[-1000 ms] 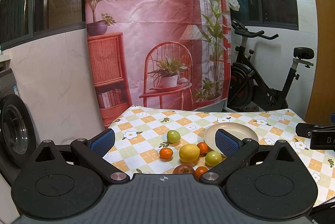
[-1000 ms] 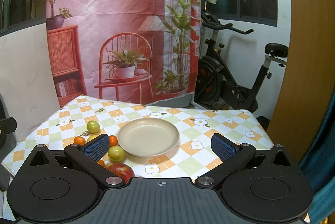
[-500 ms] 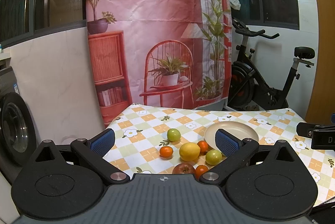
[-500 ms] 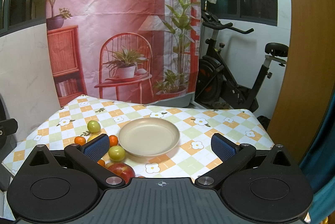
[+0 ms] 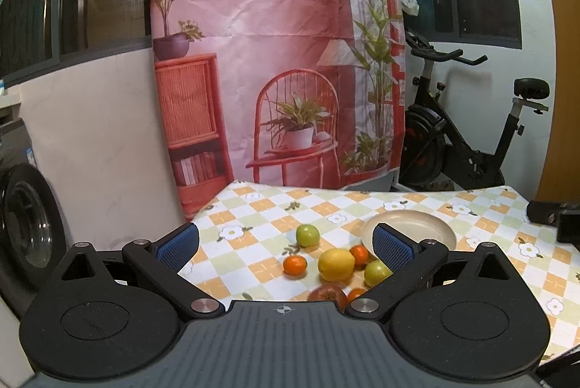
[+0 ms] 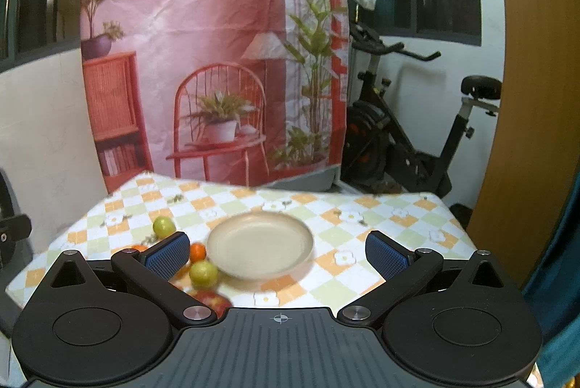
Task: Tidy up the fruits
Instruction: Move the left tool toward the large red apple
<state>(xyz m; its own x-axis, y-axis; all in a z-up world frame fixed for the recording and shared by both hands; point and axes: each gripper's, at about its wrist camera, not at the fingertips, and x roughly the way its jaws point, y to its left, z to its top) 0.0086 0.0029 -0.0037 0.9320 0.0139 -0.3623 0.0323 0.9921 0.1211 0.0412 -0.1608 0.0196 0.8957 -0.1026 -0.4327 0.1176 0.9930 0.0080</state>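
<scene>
Since a second ago both views have crept nearer the table – the fruit sits larger, and the right view has blurred. The left gripper and right gripper both hover with jaws wide apart, holding nothing. On the checked tablecloth, left to right: a green apple, an orange, a yellow lemon, then the empty beige plate. An exercise bike stands behind.

Legible text: none. Washing machine, left edge: a small blue sticker, print too small to read. Book spines on printed backdrop: no readable titles.
</scene>
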